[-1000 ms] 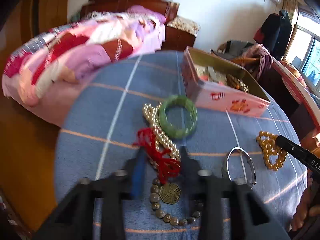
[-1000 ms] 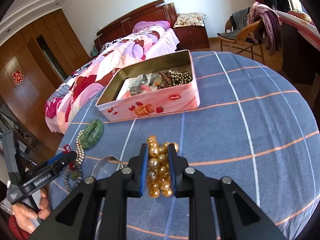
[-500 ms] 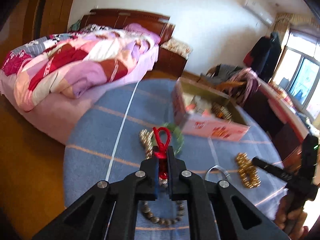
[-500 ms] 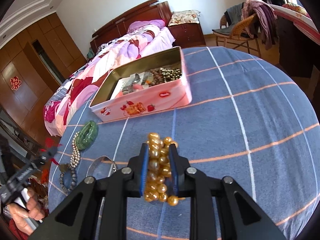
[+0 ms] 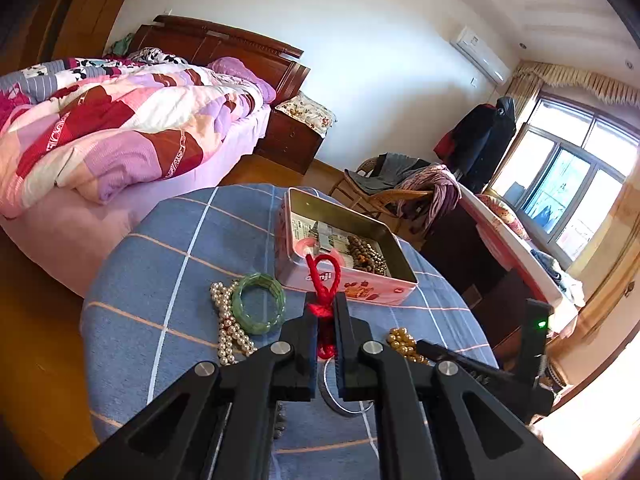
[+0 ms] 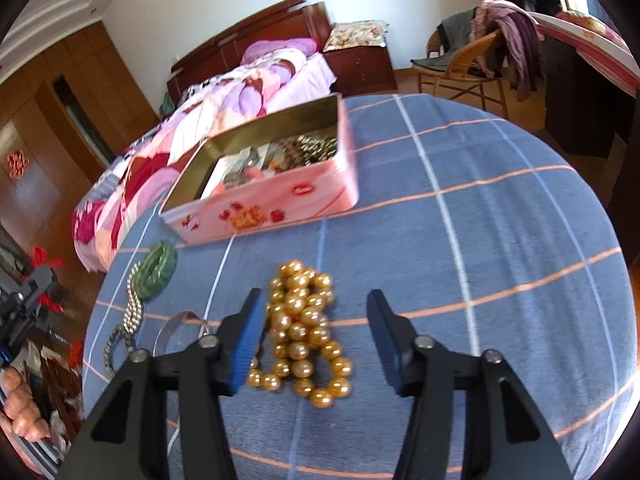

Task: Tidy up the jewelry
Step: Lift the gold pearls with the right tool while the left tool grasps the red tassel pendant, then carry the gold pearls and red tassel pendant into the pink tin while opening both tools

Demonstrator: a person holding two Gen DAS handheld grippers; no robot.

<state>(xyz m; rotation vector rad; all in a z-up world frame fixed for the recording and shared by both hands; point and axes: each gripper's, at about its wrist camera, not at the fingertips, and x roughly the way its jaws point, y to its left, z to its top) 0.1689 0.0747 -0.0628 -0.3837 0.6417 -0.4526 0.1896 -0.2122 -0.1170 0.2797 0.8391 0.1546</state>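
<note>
My left gripper (image 5: 325, 312) is shut on the red cord (image 5: 325, 280) of a bead bracelet and holds it above the table, in front of the pink tin box (image 5: 344, 264). My right gripper (image 6: 316, 308) is open, its fingers on either side of the gold bead necklace (image 6: 304, 332), which lies on the blue tablecloth (image 6: 500, 240). The pink tin box (image 6: 272, 192) holds several pieces of jewelry. A green jade bangle (image 5: 259, 309) and a pearl strand (image 5: 228, 328) lie left of the box. A silver bangle (image 6: 180, 330) lies left of the gold beads.
The round table (image 5: 160, 264) has its edge close on all sides. A bed with a patchwork quilt (image 5: 100, 132) stands beyond it on the left. A wicker chair (image 6: 460, 68) with clothes stands behind the table.
My left gripper has closed on the red cord and lifted it off the table. My right gripper has opened and let go of the gold bead necklace, which now lies on the cloth.
</note>
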